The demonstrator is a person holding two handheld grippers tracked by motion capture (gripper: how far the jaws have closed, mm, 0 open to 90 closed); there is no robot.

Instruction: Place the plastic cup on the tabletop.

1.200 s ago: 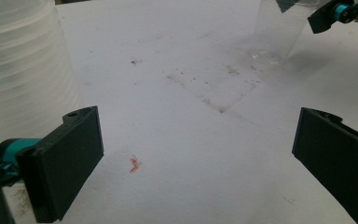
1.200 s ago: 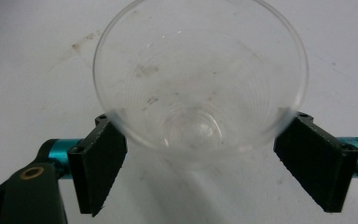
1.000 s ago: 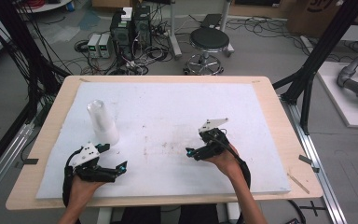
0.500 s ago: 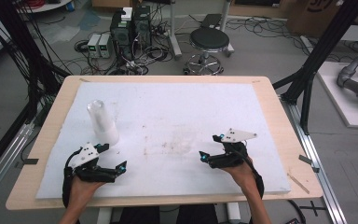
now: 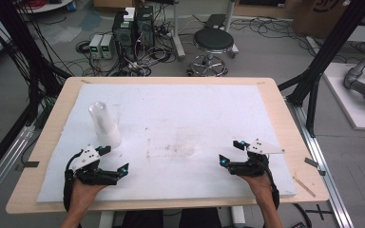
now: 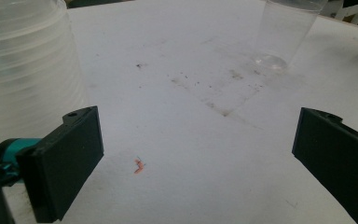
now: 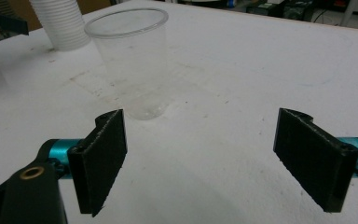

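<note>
Cups are the work here: a clear single cup [image 7: 133, 65] stands upright mid-table, at about ten o'clock from the right gripper [image 5: 237, 153], whose jaws gape wide with nothing between them. The cup stack [image 5: 104, 124] rises at twelve o'clock just beyond the left gripper [image 5: 113, 159], also spread and holding nothing.

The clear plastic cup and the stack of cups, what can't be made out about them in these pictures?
- Single clear plastic cup: in the high view it is too faint against the white table cover to pick out.
- Stack of translucent white plastic cups: the left gripper view's top and left edges cut it off; the right gripper view crops its top. Their number is too blurred to count.
</note>
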